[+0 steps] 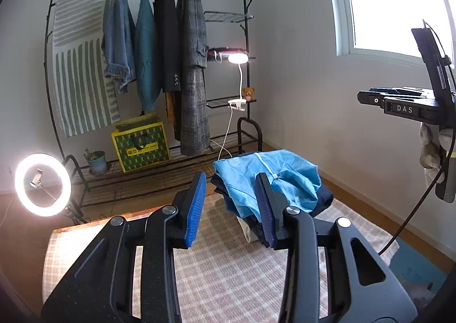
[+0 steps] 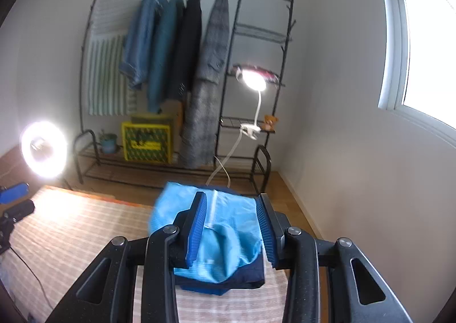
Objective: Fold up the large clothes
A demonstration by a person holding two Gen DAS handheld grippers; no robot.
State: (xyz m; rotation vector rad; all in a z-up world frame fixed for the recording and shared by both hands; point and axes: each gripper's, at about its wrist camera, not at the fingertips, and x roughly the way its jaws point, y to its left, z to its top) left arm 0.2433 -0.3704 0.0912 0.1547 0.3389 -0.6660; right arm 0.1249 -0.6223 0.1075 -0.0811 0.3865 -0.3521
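Hovering with fingers spread wide and gripping nothing: left gripper point(image 1: 232, 207), low over the checked cloth point(image 1: 228, 271). Lying just past its right finger: a pile point(image 1: 273, 189) of folded clothes, resting on the cloth near its far right corner. Topping the pile: a light blue garment point(image 1: 242, 177), loosely folded, a white cord running down its middle. Peeking out beneath it: navy layers, and something beige at the bottom front edge.

Hanging over the same pile point(image 2: 219, 280) in the right wrist view: right gripper point(image 2: 230, 227), fingers likewise apart and holding nothing, the light blue garment point(image 2: 230, 243) showing between them, apparently below rather than touching. Showing at the right edge of the left wrist view: right gripper point(image 1: 404, 107) again, held high and well apart from the left one.

Standing against the far wall: a black rack point(image 1: 245, 38) carrying hung coats, a denim jacket and a striped textile. Sitting on its low shelf: a yellow box point(image 1: 141, 146) and a potted plant point(image 1: 95, 160). Glowing at left: a ring light point(image 1: 42, 184). Clipped to the rack's side shelf: a lit white lamp point(image 1: 238, 58), beside a small teddy bear point(image 1: 248, 93).
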